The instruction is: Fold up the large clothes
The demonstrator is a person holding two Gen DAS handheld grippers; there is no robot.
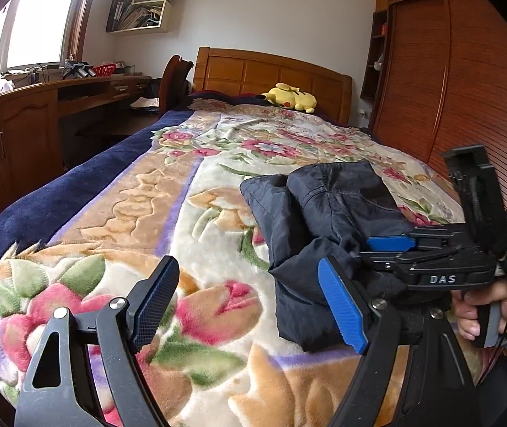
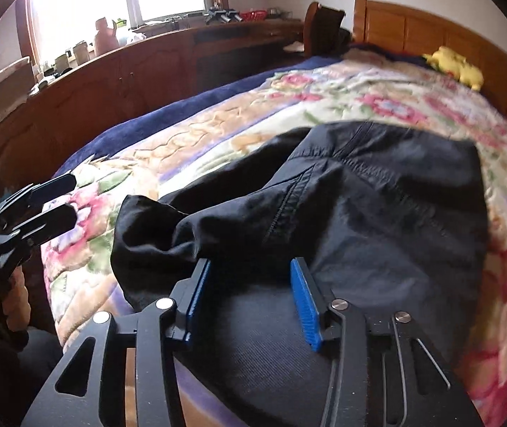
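Note:
A dark navy garment (image 1: pixel 328 213) lies folded in a bundle on the floral blanket (image 1: pixel 189 206) near the bed's foot; in the right wrist view it (image 2: pixel 360 206) fills the middle. My left gripper (image 1: pixel 250 299) is open and empty above the blanket, just left of the garment. My right gripper (image 2: pixel 250 291) is open, its blue pads on either side of the garment's near edge, resting low on the cloth. In the left wrist view the right gripper (image 1: pixel 392 245) sits over the garment's near right corner. The left gripper (image 2: pixel 58 201) shows at the far left.
The bed has a wooden headboard (image 1: pixel 271 74) with a yellow plush toy (image 1: pixel 289 98) at the pillow end. A wooden desk and cabinets (image 1: pixel 22 124) run along the left under the window. A wooden wardrobe (image 1: pixel 459 89) stands on the right.

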